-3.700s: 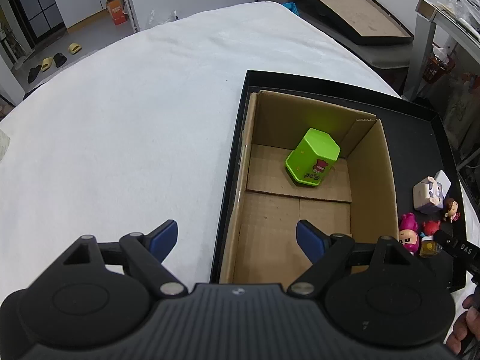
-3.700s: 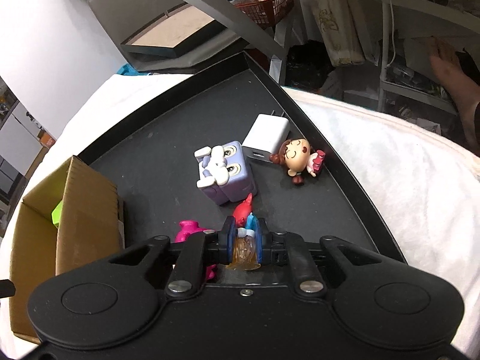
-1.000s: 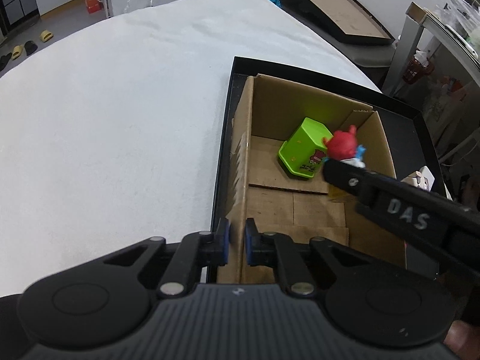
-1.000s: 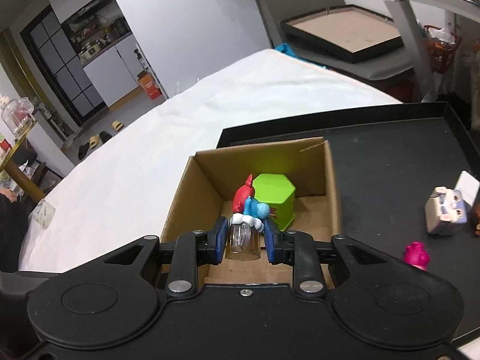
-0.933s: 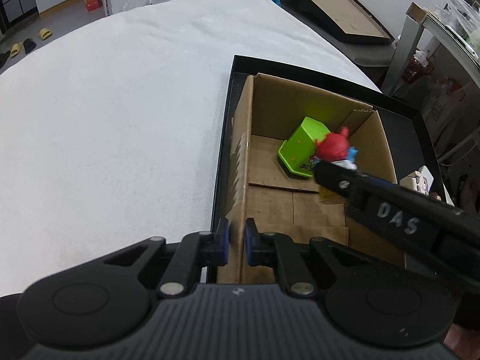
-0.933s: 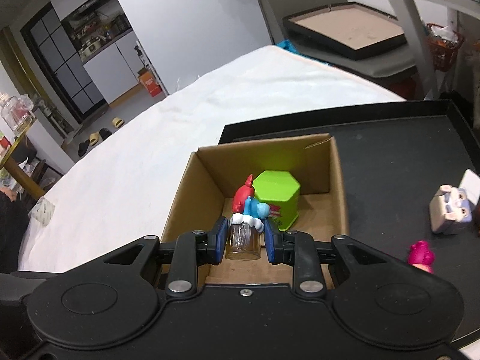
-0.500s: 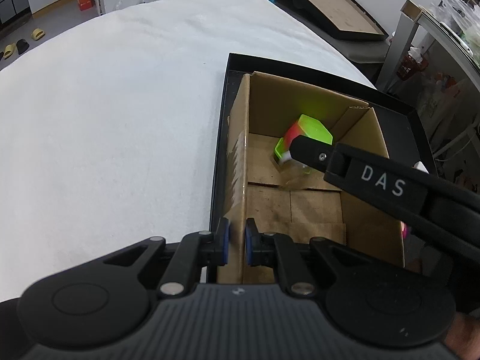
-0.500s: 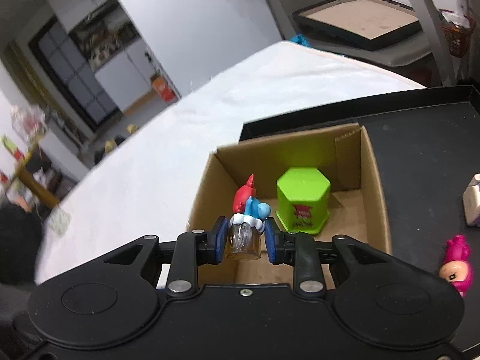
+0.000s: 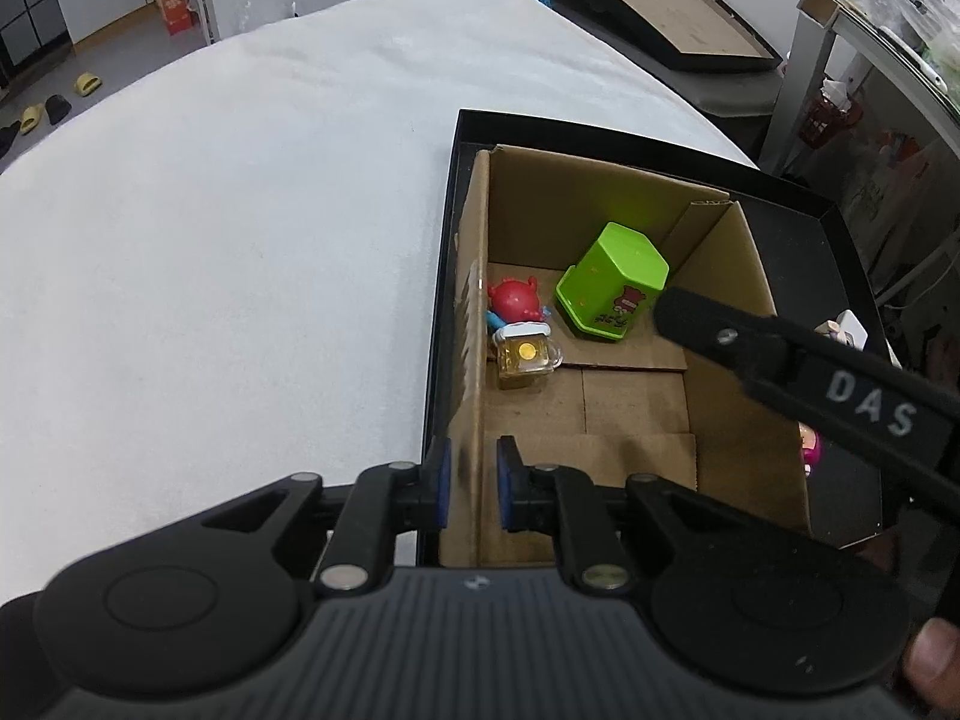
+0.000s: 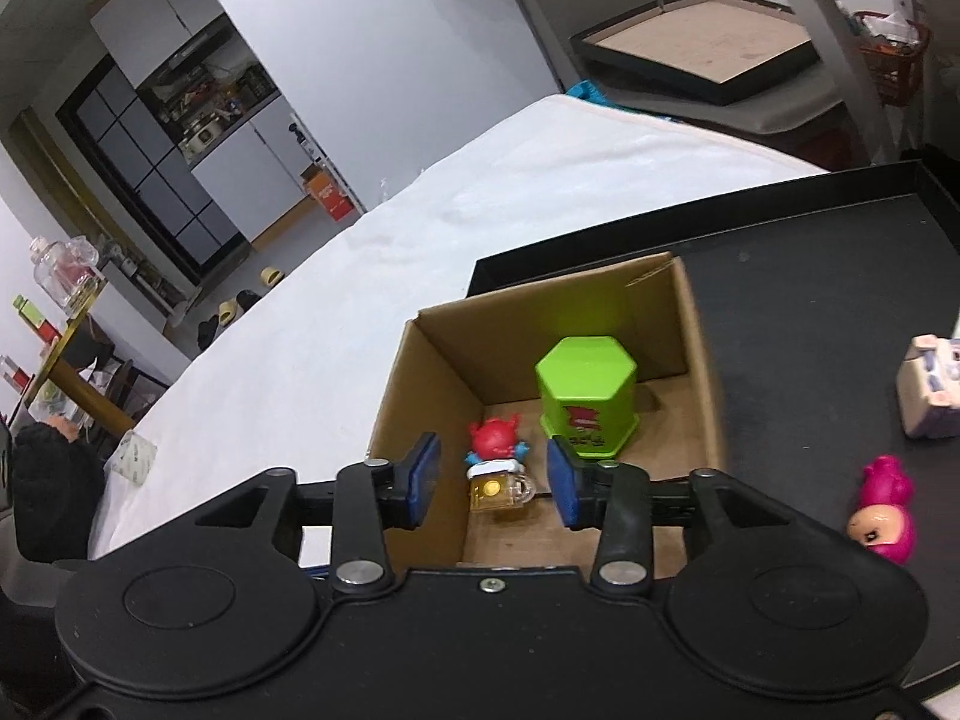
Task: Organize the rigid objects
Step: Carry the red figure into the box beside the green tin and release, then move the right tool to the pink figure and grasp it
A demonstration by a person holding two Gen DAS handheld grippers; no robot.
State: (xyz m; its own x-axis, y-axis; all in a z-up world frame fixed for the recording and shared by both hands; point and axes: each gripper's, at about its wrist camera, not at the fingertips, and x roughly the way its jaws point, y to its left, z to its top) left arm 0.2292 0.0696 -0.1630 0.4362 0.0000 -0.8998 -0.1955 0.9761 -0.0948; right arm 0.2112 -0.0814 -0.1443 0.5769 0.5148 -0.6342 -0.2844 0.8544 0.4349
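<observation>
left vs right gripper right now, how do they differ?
The left gripper is shut, its blue pads pinching the near wall of the cardboard box; the right gripper is open and holds nothing.
The left gripper sits low at the box's rim; the right gripper hangs above the box, over the red figure in a mug that lies on the box floor.
Both have black bodies and blue finger pads.

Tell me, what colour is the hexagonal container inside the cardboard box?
The hexagonal container is bright green with a red picture on one side, clearest in the right wrist view.
</observation>
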